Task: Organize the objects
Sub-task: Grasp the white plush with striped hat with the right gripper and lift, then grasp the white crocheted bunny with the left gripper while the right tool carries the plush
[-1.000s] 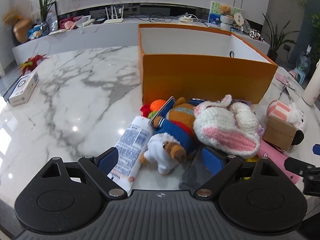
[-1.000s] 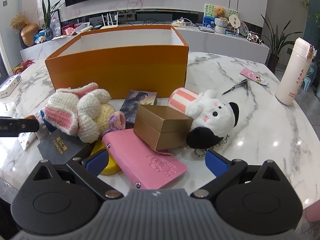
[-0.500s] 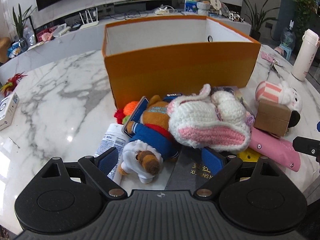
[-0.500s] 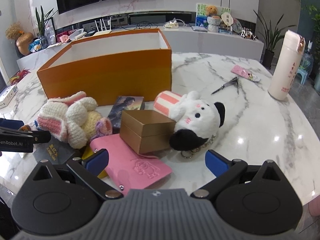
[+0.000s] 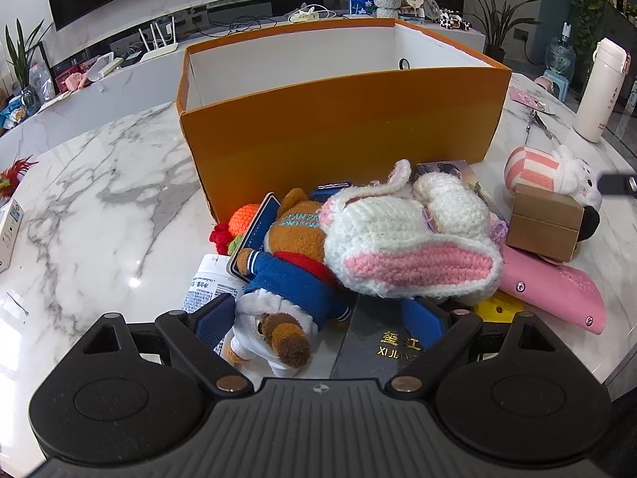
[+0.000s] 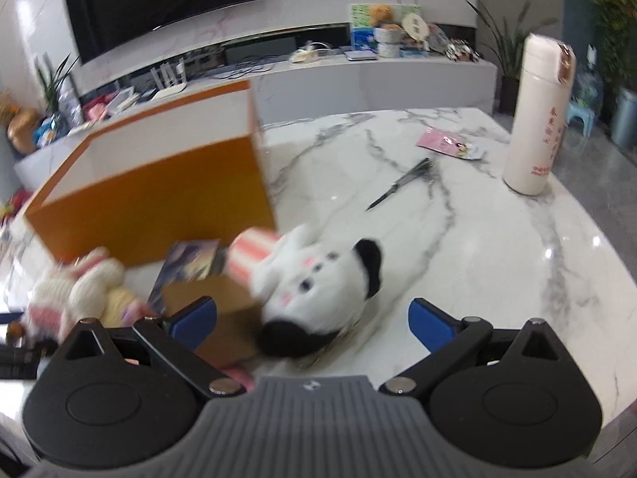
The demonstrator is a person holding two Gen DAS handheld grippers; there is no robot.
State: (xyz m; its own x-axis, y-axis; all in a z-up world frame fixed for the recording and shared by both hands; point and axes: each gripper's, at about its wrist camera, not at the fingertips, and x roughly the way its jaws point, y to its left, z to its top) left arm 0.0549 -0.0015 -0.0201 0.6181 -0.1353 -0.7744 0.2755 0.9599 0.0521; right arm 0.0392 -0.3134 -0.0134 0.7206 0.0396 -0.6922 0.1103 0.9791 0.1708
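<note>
An open orange box (image 5: 342,135) stands on the marble table, with a pile of things in front of it. My left gripper (image 5: 318,318) is open, its fingers on either side of a brown bear in a blue jacket (image 5: 286,279) and a dark booklet (image 5: 382,342). A crocheted white and pink rabbit (image 5: 410,239) lies on the pile. My right gripper (image 6: 312,318) is open over a white plush dog with black ears (image 6: 318,279) and a brown cardboard box (image 6: 223,318). The orange box (image 6: 159,191) shows at the left of the right wrist view.
A pink wallet (image 5: 557,290), a white tube (image 5: 207,283) and a phone (image 5: 254,235) lie in the pile. A white flask (image 6: 537,115), scissors (image 6: 402,187) and a pink card (image 6: 446,145) are on the right. A small white box (image 5: 10,231) sits far left.
My left gripper has swung right, towards the bear and booklet. My right gripper has moved forward and right, over the plush dog, and its view is blurred.
</note>
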